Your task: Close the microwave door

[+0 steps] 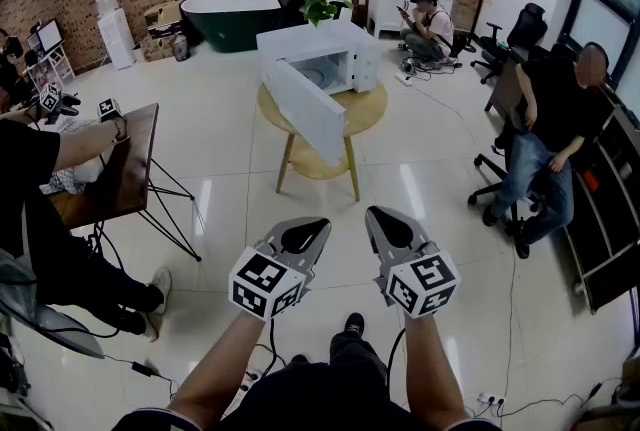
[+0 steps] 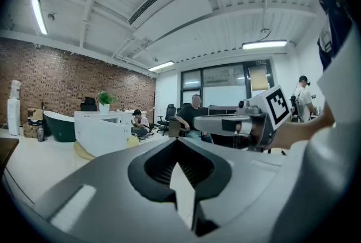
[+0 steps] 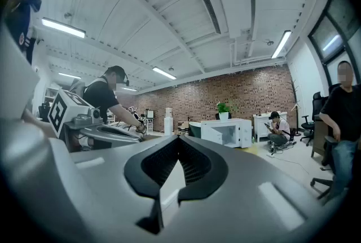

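Hanging open at upper centre, the microwave door (image 1: 305,109) overhangs its round table (image 1: 372,107); floor (image 1: 425,174) separates it from the clenched, empty left gripper (image 1: 308,234) and right gripper (image 1: 390,227).

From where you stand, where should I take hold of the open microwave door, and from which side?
Take the microwave door by its free edge, the end nearest you, probably coming from the head view's left. It stands swung wide out of the microwave, so that edge lies farthest from the hinge.
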`<state>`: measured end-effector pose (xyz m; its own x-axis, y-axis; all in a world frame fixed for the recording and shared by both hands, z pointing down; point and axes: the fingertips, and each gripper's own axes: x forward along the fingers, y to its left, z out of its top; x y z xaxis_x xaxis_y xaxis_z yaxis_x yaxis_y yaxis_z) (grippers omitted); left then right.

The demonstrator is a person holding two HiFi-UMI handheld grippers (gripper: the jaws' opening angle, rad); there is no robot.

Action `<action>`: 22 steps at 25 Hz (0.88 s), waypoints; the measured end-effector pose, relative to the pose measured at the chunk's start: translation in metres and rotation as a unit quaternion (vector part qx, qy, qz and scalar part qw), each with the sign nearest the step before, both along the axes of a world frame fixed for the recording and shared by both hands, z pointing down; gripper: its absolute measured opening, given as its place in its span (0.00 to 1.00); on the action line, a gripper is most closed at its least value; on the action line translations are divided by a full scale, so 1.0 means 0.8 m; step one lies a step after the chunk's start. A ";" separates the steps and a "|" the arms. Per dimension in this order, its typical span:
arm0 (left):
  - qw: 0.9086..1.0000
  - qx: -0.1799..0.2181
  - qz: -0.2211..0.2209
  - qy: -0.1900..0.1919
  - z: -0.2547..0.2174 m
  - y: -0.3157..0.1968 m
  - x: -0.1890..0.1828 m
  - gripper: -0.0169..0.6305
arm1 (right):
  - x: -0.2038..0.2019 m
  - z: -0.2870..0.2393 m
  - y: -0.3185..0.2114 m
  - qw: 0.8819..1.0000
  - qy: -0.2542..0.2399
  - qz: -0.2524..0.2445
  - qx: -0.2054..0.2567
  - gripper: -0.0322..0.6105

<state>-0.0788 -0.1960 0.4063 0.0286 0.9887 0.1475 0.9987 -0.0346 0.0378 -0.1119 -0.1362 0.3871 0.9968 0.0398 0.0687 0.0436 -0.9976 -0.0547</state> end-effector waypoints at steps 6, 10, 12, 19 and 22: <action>1.000 0.004 -0.018 0.001 0.003 0.033 0.022 0.05 | 0.011 0.003 0.041 1.000 0.000 -0.005 0.001 0.05; 0.999 0.004 -0.032 0.003 0.008 0.066 0.042 0.05 | 0.026 0.005 0.077 1.000 0.002 -0.014 0.003 0.05; 0.999 0.000 -0.043 0.002 0.007 0.087 0.056 0.05 | 0.036 0.006 0.099 1.000 -0.001 -0.021 -0.001 0.05; 0.997 0.003 -0.078 0.011 0.012 0.154 0.100 0.05 | 0.074 0.006 0.168 0.999 -0.003 -0.052 -0.005 0.05; 0.995 0.007 -0.098 0.012 0.013 0.172 0.117 0.05 | 0.087 0.007 0.189 0.998 -0.007 -0.069 -0.006 0.05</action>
